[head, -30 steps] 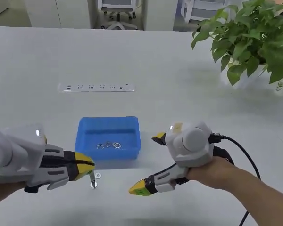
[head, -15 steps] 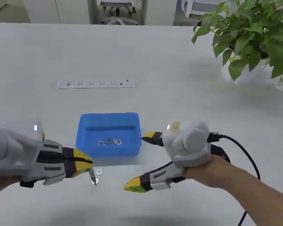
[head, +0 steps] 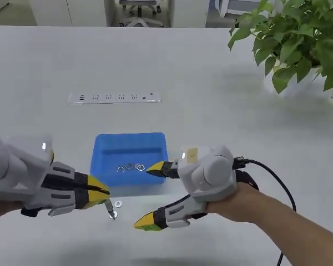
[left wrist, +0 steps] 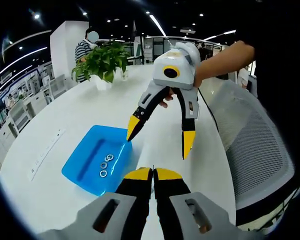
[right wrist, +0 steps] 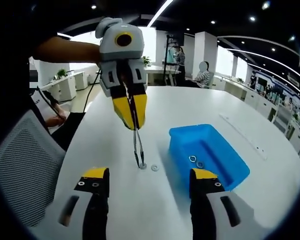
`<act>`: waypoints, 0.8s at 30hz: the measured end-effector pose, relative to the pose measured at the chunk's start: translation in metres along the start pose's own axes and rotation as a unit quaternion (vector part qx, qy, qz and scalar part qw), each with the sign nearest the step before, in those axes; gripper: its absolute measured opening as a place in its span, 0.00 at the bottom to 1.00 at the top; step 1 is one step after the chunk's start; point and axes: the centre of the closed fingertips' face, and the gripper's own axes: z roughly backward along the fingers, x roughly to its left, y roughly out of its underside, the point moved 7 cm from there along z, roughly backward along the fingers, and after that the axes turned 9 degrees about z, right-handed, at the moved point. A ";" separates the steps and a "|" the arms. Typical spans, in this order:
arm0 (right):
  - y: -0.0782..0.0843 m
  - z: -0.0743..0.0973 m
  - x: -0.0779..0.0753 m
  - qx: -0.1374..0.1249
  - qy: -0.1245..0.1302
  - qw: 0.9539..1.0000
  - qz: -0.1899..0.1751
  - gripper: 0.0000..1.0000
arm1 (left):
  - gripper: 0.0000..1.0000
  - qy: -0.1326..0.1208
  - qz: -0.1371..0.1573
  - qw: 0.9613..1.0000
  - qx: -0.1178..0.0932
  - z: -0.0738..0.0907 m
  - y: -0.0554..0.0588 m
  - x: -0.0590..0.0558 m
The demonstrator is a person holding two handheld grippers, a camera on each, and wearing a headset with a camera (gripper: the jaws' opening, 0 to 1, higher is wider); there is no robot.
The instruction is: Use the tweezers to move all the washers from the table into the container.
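A blue container (head: 102,157) stands on the white table with three washers (head: 130,167) inside. Just in front of it, two washers lie on the table: one (head: 118,204) loose, the other (head: 113,215) at the tips of the tweezers (head: 109,208). My left gripper (head: 106,192) is shut on the tweezers, which point down at the table. In the right gripper view the tweezers (right wrist: 138,145) hang from the left gripper (right wrist: 129,111), and their tips touch a washer (right wrist: 142,166). My right gripper (head: 145,197) is open beside the container's front right corner, with nothing between its fingers.
A white power strip (head: 114,98) lies beyond the container. A potted plant (head: 294,39) stands at the far right. A black cable (head: 272,177) trails from the right gripper. Office chairs (head: 139,8) stand past the table's far edge.
My right gripper has moved left, closer to the container's front and to the left gripper. The left gripper and the tweezers have barely moved.
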 end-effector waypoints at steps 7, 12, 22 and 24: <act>-0.005 -0.011 0.000 -0.003 -0.020 1.000 0.021 0.57 | 0.05 0.010 -0.010 1.000 0.011 0.000 -0.001 0.001; -0.007 -0.019 0.001 0.001 -0.035 0.999 0.033 0.49 | 0.05 0.017 -0.015 1.000 0.013 -0.002 -0.002 0.000; -0.008 -0.038 0.006 0.006 -0.060 0.997 0.046 0.30 | 0.05 0.023 -0.015 1.000 0.015 -0.004 -0.004 0.002; -0.008 -0.041 0.006 0.008 -0.062 0.997 0.050 0.28 | 0.05 0.025 -0.015 0.999 0.016 -0.005 -0.004 0.002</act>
